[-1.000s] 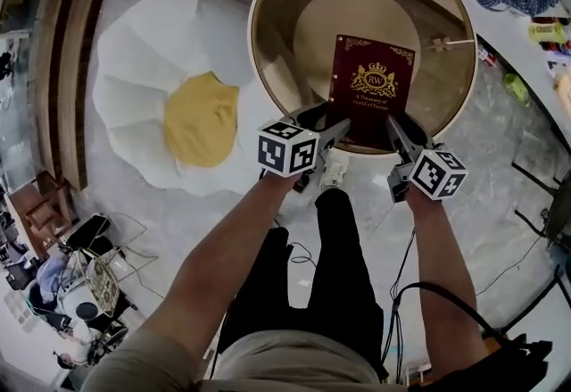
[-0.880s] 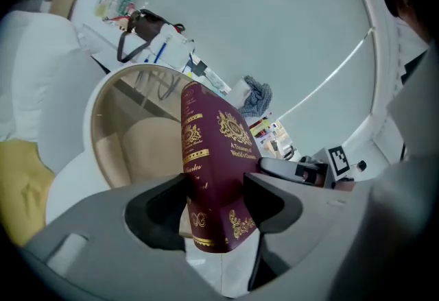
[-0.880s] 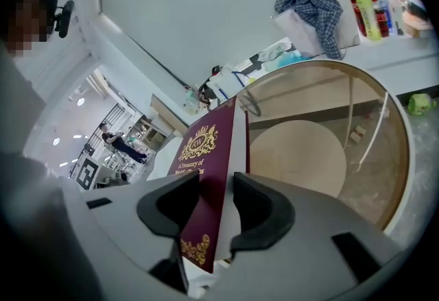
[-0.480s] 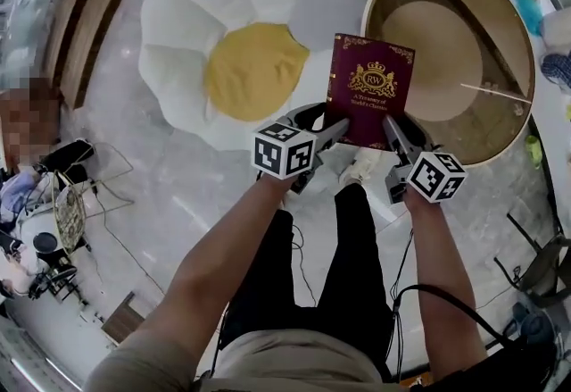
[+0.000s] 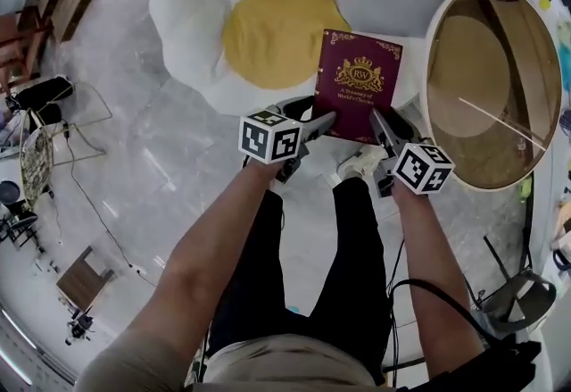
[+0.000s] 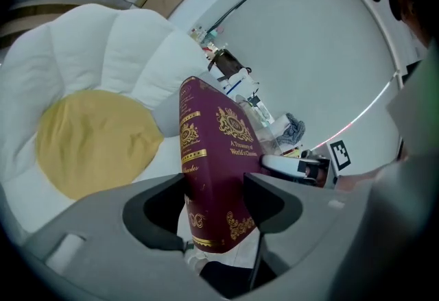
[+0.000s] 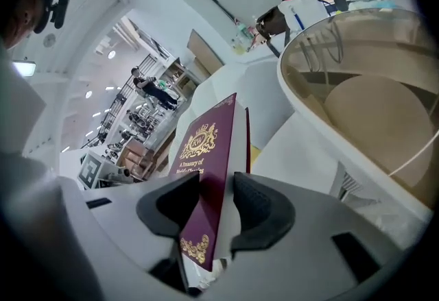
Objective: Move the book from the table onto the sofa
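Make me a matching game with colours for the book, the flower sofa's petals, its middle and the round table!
Things:
1. book
2. sofa petals
3. sofa middle
4. round table

Colours:
A. yellow
B. light brown rim, see-through top
C. dark red with gold
D. white

Pairs: 1-C, 2-D, 3-A, 4-B.

- A big indoor work hall, not a home: a polished stone floor (image 5: pixel 134 140) with cables and black gear (image 5: pixel 40 94) at its edge.
- A daisy-shaped sofa (image 5: pixel 201 2) and a round glass-topped table (image 5: pixel 482 69) stand like a lounge set.
- Metal racks (image 7: pixel 137 118), ceiling lights and people fill the background.
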A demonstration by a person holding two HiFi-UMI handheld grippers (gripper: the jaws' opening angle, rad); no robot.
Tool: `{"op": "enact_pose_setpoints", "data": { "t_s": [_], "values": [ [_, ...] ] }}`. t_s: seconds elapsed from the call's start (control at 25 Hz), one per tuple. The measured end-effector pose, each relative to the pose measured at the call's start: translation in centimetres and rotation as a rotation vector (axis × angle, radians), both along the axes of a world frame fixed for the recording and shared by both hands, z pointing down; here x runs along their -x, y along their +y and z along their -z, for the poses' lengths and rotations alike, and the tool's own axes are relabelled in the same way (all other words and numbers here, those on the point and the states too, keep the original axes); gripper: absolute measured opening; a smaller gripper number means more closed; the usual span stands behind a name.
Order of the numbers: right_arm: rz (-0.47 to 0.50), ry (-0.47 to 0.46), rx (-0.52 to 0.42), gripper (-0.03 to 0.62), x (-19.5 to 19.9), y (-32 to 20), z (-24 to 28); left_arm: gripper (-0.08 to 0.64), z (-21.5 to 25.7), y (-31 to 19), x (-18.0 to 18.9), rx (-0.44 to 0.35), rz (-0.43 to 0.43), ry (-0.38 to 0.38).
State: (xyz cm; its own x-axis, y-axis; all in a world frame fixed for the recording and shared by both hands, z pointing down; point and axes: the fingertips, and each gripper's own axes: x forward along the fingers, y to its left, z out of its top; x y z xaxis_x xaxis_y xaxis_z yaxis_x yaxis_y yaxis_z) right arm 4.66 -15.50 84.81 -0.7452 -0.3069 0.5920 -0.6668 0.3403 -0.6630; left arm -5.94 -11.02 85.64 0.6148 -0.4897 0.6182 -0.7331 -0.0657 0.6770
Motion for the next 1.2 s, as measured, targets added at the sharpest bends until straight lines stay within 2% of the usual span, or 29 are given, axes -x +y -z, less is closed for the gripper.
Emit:
{"op": "enact_pose_setpoints", "data": {
  "t_s": [0.2, 0.48, 0.64, 0.84, 0.92, 1.04, 1.2],
  "values": [
    [0.041, 0.070, 0.028, 0.161, 1.2, 0.8, -5.0, 0.261, -5.7, 1.1, 0.9, 0.048, 0.001, 0.042],
    [0.128, 0.183, 0.022, 0.163, 0.4, 0.5, -11.7, 0.261, -13.8, 1.0, -0.5, 0.086, -0.017, 0.120],
    [0.147, 0.241, 0.022, 0.163, 0.4, 0.4, -14.6, 0.261, -17.3, 0.9, -0.8, 0.102, -0.050, 0.150],
    [0.133, 0.285, 0.038, 0.169, 0.0, 0.4, -16.1, 0.261, -19.2, 0.8, -1.3, 0.123, -0.115, 0.126],
    [0.122, 0.289, 0.044, 0.176, -0.2, 0.5, -16.0, 0.261, -19.4, 0.7, -1.1, 0.124, -0.122, 0.087],
    [0.097, 0.312, 0.034, 0.184, -0.9, 0.5, -15.0, 0.261, -18.5, 0.6, -0.5, 0.111, -0.106, 0.022],
    [0.086, 0.336, 0.010, 0.161, -1.5, 0.8, -11.9, 0.261, -15.5, 1.0, 0.6, 0.101, -0.077, 0.006]
  ]
}}
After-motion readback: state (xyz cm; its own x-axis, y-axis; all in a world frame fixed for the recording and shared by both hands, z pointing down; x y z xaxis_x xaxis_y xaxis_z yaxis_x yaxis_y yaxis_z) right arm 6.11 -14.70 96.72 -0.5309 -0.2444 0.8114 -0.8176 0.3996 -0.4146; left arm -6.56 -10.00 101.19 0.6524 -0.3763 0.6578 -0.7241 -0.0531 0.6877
